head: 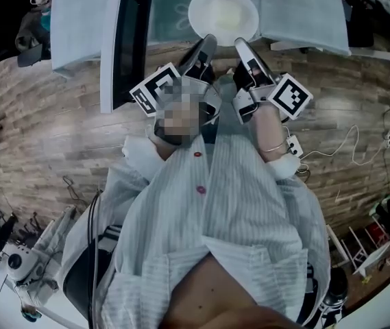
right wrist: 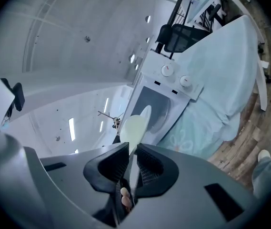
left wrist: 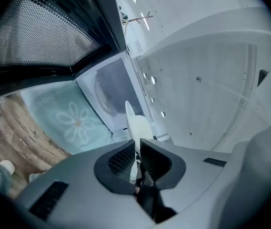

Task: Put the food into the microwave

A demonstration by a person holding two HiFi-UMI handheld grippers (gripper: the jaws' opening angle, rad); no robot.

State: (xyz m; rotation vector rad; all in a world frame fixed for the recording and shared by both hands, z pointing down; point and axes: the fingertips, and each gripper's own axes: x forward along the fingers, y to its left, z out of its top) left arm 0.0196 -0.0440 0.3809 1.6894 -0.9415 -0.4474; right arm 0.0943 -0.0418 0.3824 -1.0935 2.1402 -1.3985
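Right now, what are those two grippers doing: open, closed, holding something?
Left gripper: closed on the white plate's rim.
Right gripper: closed on the same plate's rim.

1. The plate [head: 223,12] hangs over the cloth-covered surface [head: 304,19], apparently just before the microwave [right wrist: 175,78].
2. The left tongs [head: 207,43] clamp its near rim, and the right tongs [head: 242,45] clamp it alongside.
3. The open door [head: 129,46] stands left of the plate.

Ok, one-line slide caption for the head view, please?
The left gripper and right gripper each clamp the white plate by its rim near the open microwave door.
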